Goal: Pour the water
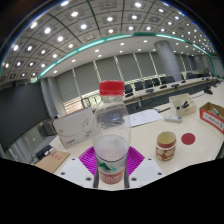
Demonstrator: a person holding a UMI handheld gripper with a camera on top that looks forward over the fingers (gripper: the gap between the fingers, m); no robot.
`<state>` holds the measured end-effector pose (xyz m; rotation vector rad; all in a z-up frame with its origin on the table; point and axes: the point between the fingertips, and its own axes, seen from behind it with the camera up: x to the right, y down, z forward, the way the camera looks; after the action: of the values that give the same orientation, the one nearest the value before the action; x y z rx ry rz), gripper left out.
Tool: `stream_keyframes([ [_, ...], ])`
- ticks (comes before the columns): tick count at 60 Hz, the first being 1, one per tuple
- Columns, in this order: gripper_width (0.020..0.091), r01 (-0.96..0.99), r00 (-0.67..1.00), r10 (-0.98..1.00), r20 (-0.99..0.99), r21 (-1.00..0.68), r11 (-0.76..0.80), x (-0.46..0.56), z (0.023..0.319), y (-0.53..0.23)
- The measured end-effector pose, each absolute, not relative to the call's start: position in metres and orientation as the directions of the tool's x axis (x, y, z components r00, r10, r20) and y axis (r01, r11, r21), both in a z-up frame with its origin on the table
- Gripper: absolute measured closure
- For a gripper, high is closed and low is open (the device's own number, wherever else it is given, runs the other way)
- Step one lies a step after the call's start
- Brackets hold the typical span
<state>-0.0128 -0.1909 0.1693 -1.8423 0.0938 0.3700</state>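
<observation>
A clear plastic water bottle (112,125) with a red cap and a white label stands upright between my fingers. My gripper (111,162) is shut on its lower part, with the magenta pads (88,158) pressed against both sides. The bottle holds water to about its shoulder. Its base is hidden down by the gripper body. No cup or other vessel for the water shows in this view.
A small jar (166,146) with a red lid stands on the white table (190,145) just right of the bottle. A white box (75,127) sits beyond on the left and a red box (213,115) at far right. Papers (142,118) lie behind; office chairs line the far tables.
</observation>
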Motion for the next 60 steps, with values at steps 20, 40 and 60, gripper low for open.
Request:
stream_keyframes([
  [20,0.0766,-0.898,0.122,0.067,-0.99,-0.139,-0.417,-0.03,0.248,-0.11],
  [40,0.0767,-0.788,-0.508,-0.09,-0.857,0.504,-0.353,0.02,0.213,-0.076],
  [60,0.0768,-0.841,-0.339,-0.136,-0.931,0.365,-0.399,0.007,0.204,-0.076],
])
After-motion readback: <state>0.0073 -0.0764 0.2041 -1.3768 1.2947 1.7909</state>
